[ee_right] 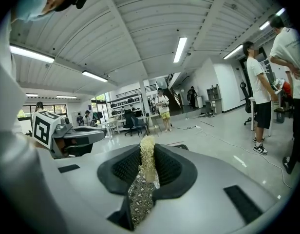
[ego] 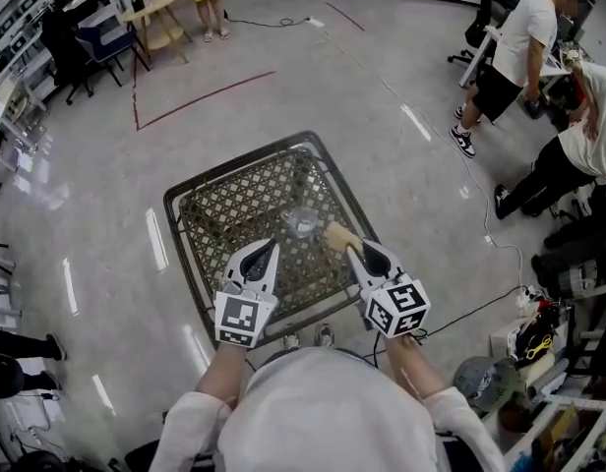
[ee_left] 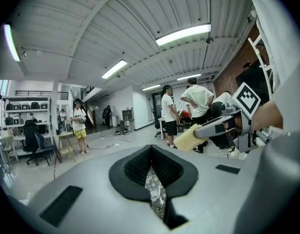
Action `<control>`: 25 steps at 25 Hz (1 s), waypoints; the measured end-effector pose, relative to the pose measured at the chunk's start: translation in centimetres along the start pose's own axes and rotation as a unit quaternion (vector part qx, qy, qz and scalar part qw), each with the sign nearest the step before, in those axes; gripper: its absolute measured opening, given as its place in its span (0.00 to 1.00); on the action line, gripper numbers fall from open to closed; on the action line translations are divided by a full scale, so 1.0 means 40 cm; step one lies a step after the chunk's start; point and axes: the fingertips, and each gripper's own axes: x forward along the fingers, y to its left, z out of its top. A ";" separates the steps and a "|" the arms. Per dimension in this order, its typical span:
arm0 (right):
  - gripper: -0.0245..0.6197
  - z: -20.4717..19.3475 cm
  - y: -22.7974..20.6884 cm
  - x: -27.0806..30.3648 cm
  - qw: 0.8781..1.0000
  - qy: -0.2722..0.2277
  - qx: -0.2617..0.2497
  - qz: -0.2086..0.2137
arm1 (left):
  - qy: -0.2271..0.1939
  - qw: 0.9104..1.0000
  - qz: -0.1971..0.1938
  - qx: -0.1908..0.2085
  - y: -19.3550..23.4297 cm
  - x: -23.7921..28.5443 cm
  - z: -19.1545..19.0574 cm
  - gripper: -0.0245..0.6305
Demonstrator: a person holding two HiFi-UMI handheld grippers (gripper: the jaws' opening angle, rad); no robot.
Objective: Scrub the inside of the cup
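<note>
Nearest the person, the left hand-held gripper has its jaws pressed together with nothing between them. Its own view shows the black pads meeting, with only a sliver of lattice in the gap below. Beside it, the right hand-held gripper pinches a yellowish sponge, which sticks out past the fingertips.

Just beyond both tips, and between them, the clear cup stands on the woven lattice tabletop. It looks upright, though the glass is hard to read. The sponge is close beside the cup on its right and outside it. I cannot tell whether the two touch.

As I judge it, the scrubbing has not started. The scrubber is in hand, but the cup is unheld and the sponge has yet to go inside. The left jaws would have to spread before they could steady the glass.

Only the head view shows the cup at all, since both gripper views look out nearly level over it. The right gripper view shows the sponge edge-on between its pads, while the left gripper view shows its broad side. Farther off lie the glossy floor and people standing across the room.
</note>
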 end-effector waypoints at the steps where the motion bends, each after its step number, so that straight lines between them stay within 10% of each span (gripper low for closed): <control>1: 0.18 -0.001 0.000 0.002 1.000 0.001 0.000 0.001 | 0.000 1.000 0.001 0.001 -0.001 0.000 -0.001 0.09; 25: 0.18 -0.002 -0.018 0.005 1.000 0.001 -0.005 0.007 | 0.003 1.000 0.003 -0.009 -0.017 0.019 -0.006 0.08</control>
